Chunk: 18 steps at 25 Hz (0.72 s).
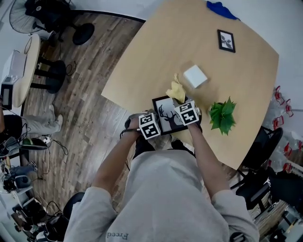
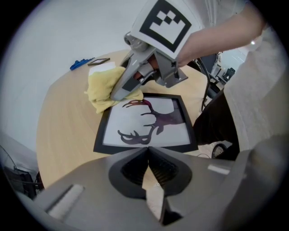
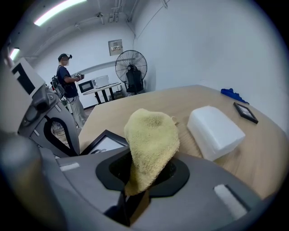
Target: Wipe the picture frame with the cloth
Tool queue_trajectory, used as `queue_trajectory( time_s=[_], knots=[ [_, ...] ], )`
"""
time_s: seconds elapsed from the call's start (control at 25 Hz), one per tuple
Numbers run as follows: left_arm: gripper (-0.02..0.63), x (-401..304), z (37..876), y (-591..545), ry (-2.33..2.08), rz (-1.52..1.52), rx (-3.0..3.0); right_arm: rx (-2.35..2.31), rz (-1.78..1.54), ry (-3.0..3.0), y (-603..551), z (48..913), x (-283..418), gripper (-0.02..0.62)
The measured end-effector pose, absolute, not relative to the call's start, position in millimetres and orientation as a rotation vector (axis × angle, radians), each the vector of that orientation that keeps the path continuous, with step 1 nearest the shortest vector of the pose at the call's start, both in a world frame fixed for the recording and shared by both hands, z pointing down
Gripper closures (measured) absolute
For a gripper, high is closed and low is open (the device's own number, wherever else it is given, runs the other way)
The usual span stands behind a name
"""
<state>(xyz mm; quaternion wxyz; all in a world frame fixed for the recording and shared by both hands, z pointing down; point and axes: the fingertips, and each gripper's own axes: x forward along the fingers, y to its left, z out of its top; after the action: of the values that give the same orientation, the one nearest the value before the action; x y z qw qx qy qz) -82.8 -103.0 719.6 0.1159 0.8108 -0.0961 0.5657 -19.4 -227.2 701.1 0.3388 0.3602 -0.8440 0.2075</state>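
A black picture frame [image 1: 165, 118] with a deer print lies flat near the table's front edge. My right gripper [image 1: 185, 108] is shut on a yellow cloth [image 3: 151, 140]. The left gripper view shows that gripper [image 2: 118, 92] pressing the cloth [image 2: 104, 90] onto the frame's [image 2: 144, 124] far left corner. My left gripper [image 2: 147, 151] is shut, its tips at the frame's near edge; whether they touch it is hidden. In the head view its marker cube [image 1: 149, 126] covers the frame's lower left corner.
A white block [image 1: 195, 75] lies just beyond the cloth. A green plant [image 1: 222, 116] stands to the right of the frame. A small black frame [image 1: 226, 40] and a blue object [image 1: 221, 9] lie at the table's far side. A person [image 3: 67, 79] stands in the background.
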Motion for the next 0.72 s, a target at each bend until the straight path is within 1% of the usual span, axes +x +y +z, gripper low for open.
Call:
queue_trajectory(
  time_s=[0.48,0.72],
  knots=[
    [0.552,-82,718,-104,-0.307,1.665,2.342,0.930,0.569,-2.175,-226,694,-16,0.520],
    [0.552,-83,720,-104,-0.309,1.690,2.328,0.911,0.582,-2.152,-206,703,-17,0.520]
  ],
)
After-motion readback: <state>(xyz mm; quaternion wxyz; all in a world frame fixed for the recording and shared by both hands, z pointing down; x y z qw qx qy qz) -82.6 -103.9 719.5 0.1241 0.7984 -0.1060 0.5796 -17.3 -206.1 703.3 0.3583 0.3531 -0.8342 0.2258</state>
